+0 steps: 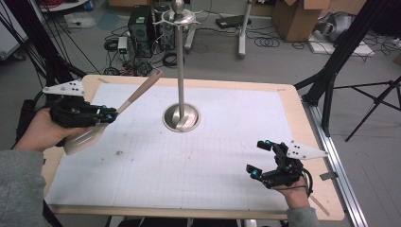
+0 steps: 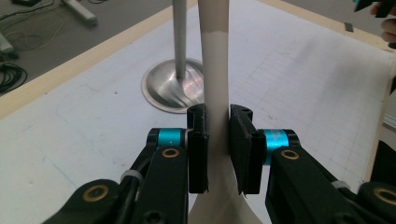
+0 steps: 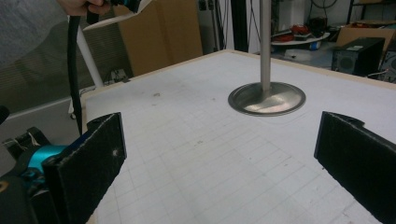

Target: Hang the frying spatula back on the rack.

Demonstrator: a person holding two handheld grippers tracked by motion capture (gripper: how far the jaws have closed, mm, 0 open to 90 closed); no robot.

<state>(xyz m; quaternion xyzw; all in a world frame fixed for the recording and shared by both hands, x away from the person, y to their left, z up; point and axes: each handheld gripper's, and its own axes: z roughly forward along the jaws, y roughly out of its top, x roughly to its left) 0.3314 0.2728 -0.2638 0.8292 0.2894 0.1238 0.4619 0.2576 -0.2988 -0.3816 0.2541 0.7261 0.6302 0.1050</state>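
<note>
left tool (image 1: pixel 109 116): clenched on spatula (image 1: pixel 113 113) neck | spatula: lifted left of the stand (image 1: pixel 180 66), handle slanting up toward its hooks | right tool (image 1: pixel 263 158): released, empty, nearer the desk (image 1: pixel 189 161) front, right of stand

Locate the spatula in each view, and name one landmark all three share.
High view: spatula at left, clamped in the left gripper, handle rising toward the stand.
Left gripper view: centre, neck pinched between the jaws.
Right gripper view: not in it.
Shared landmark: metal stand.
</note>
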